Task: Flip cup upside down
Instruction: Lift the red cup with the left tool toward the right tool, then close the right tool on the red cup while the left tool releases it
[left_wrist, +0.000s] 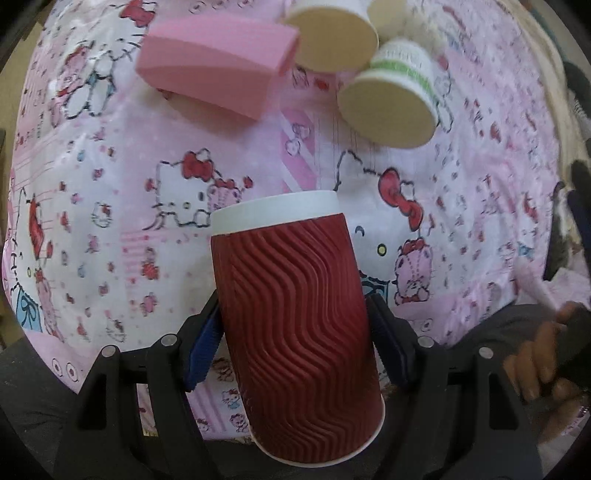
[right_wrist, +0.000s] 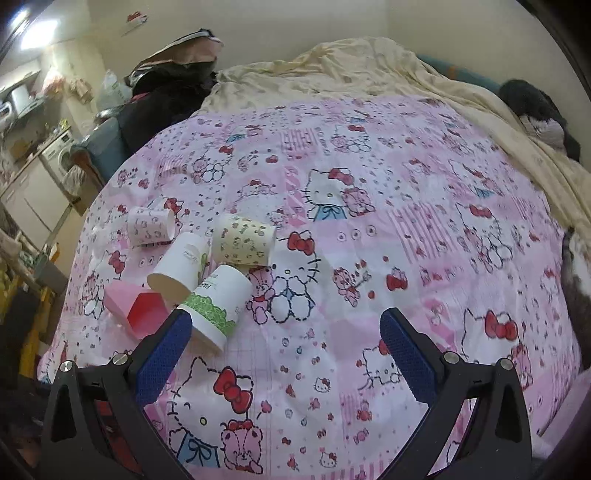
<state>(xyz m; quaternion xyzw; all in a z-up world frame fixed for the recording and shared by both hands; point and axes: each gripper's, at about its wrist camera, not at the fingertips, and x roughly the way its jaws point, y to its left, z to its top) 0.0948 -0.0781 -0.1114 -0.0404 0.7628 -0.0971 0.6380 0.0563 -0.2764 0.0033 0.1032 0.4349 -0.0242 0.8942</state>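
In the left wrist view my left gripper (left_wrist: 293, 325) is shut on a dark red ribbed paper cup (left_wrist: 295, 325), its blue pads pressing both sides. The cup's white closed base points away from me and its wide rim toward the camera, held above the pink Hello Kitty bedspread (left_wrist: 110, 221). In the right wrist view my right gripper (right_wrist: 284, 328) is open and empty, hovering over the bedspread (right_wrist: 369, 221). The red cup does not show in this view.
Several paper cups lie on their sides: a green-banded one (left_wrist: 391, 99) (right_wrist: 218, 306), a plain white one (left_wrist: 332, 40) (right_wrist: 181, 269), a yellow patterned one (right_wrist: 243, 240), a pink patterned one (right_wrist: 151, 225). A pink box (left_wrist: 218, 62) (right_wrist: 136, 310) lies beside them. A cream blanket (right_wrist: 369, 70) lies behind.
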